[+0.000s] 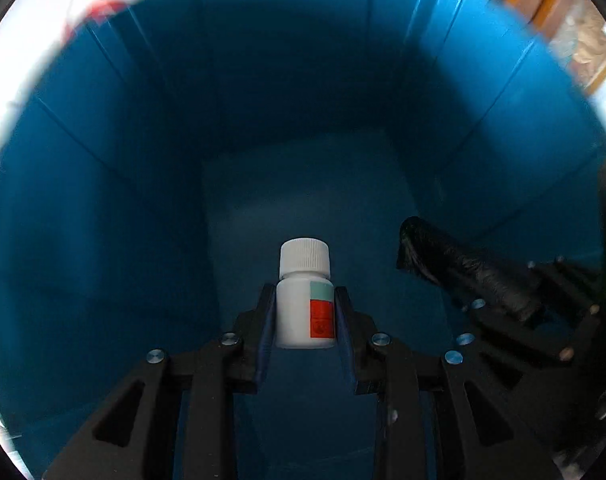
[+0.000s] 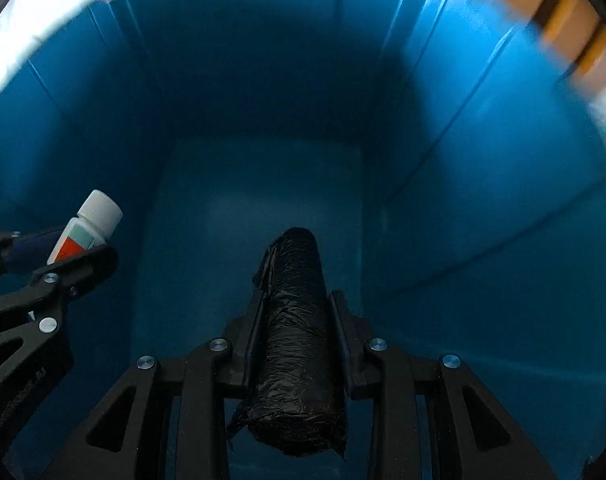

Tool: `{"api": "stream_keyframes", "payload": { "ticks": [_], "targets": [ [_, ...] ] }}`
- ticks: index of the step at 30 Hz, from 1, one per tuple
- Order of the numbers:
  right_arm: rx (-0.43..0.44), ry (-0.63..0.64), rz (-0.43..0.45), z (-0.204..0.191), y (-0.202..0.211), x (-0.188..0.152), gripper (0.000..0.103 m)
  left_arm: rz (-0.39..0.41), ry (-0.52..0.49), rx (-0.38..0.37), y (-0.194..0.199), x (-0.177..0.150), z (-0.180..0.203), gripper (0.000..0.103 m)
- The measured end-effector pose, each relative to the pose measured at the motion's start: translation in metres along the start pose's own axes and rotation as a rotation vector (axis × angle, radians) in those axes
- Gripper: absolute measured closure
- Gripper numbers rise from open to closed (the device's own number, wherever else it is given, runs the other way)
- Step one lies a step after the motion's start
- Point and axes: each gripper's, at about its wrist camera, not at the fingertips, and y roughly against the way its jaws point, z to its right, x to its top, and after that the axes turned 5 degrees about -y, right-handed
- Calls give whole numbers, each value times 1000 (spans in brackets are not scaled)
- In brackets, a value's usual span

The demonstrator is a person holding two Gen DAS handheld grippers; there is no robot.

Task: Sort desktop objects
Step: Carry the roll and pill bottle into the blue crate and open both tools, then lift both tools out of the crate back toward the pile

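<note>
Two grippers point down into one blue bin [image 1: 103,200], walls close all around, floor bare beyond the jaws. Left gripper [image 1: 305,312] pinches one white bottle [image 1: 303,300]; right gripper [image 2: 295,320] clamps one black roll [image 2: 297,320].

Both wrist views down blue bin [image 1: 103,200]

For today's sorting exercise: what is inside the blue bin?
Its floor looks bare. Inside the blue bin hang the white bottle and black bag roll, both gripped. The floor beneath them is hidden.
</note>
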Motion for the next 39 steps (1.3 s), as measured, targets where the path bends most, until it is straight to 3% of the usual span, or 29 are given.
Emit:
{"api": "stream_keyframes", "payload": {
  "ticks": [5,7,9,16,20,22,24,25,28,33,37,39],
  "targets": [
    [-69,51,-226,-3,-73,-27,73,-170,2,49,-67,-10,4,76],
    [-101,81,-285,-5,-88,-40,73,-235,-54,80,-84,-16,9,76],
    [-110,96,-314,-7,-95,-45,72,-281,-91,120,-97,-25,12,76],
    [-129,110,-408,-8,-119,-55,72,-402,-99,123,-128,-41,4,76],
    [-137,135,-427,-13,-124,-61,72,-413,-104,128,-132,-45,6,74],
    [-120,122,-437,-7,-125,-61,72,-417,-110,132,-134,-42,6,63],
    [-131,133,-446,-6,-127,-64,72,-414,-119,134,-134,-41,8,42],
    [-134,138,-446,2,-129,-63,72,-411,-123,134,-134,-38,9,40],
    [-117,125,-424,8,-124,-53,69,-385,-122,131,-126,-34,11,40],
    [-84,75,-331,16,-88,-38,50,-324,-71,111,-97,-37,0,40],
    [-54,93,-246,17,-42,-41,48,-229,-56,73,-53,-37,0,40],
    [-47,118,-188,16,-12,-40,39,-164,-61,59,-26,-41,1,40]
  ]
}}
